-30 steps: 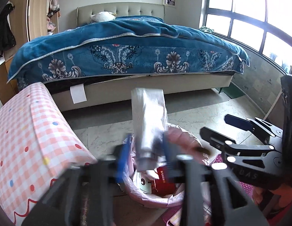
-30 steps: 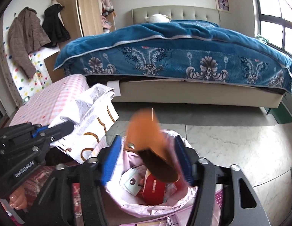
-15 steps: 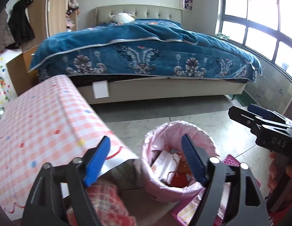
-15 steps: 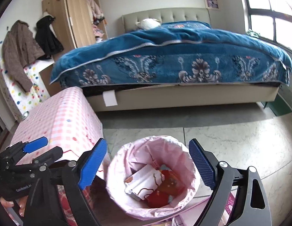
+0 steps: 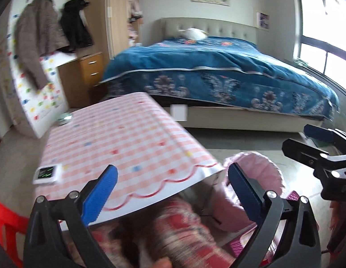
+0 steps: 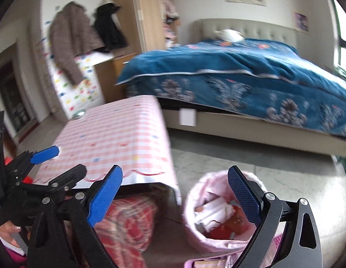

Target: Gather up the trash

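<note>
The trash bin [image 6: 220, 212], lined with a pink bag, stands on the floor [image 6: 284, 174] just beside the corner of the worktop [image 6: 119, 138], which is covered in a pink checked cloth. White paper and red wrappers already lie inside it. In the right wrist view the right claw [image 6: 175, 198] hangs above the bin with nothing between its blue pads; its jaws have just been opening and now stand wide. The left claw [image 5: 173, 192] is likewise wide apart and empty after opening, and it points over the worktop's scalloped edge, with the bin's rim behind its right finger.

The likeliest trouble, as I judge it, is knocking the light bin over: both claws are close together near its rim and could clip it or each other. The hanging cloth could also snag a finger.

A small white device [image 5: 46, 174] with a screen lies on the worktop, and a round metal object sits near its far corner; neither looks like trash. A red patterned bundle [image 6: 128, 221] fills the space under the worktop. Beyond are the bed [image 6: 240, 76] with a blue cover, and coats hanging by a wardrobe.
</note>
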{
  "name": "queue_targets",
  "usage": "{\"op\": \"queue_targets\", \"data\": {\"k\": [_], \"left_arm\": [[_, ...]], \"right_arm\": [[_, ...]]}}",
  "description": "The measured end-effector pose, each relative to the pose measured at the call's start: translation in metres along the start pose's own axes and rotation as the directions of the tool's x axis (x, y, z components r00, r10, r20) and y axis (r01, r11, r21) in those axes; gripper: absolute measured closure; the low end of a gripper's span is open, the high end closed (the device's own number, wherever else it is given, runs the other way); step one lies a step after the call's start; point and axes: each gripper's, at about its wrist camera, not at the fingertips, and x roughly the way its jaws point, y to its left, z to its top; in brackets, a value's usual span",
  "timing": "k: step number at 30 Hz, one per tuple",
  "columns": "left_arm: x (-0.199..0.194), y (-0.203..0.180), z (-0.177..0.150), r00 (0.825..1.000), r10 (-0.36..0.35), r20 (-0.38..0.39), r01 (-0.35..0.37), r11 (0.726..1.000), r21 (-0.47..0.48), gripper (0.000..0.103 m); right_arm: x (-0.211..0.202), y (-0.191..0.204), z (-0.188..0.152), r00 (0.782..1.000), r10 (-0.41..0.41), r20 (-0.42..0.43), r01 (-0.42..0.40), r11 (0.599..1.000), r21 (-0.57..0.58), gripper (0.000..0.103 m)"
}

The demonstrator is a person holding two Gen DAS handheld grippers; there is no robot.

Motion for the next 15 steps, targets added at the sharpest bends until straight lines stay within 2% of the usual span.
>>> {"op": "queue_targets", "data": {"k": [5,9,15], "left_arm": [[-0.033,0.046,-0.004,0.990,0.141,-0.013,-0.142,0.984,-0.104,0.007],[-0.057,0.074,-0.010,0.978,0.206,-0.014,-0.206,0.966,-0.157,0.007],[-0.085,0.109,-0.028,0.948,0.315,-0.044,-0.317,0.924,-0.214,0.007]], "right_arm": [[-0.009,0.038,0.012,0.998,0.059,0.023,-0.058,0.997,-0.052,0.008],[-0.016,0.066,0.025,0.992,0.125,0.029,-0.122,0.989,-0.084,0.008],[-0.019,0.116,0.032,0.985,0.174,0.006,-0.171,0.975,-0.138,0.008]]}}
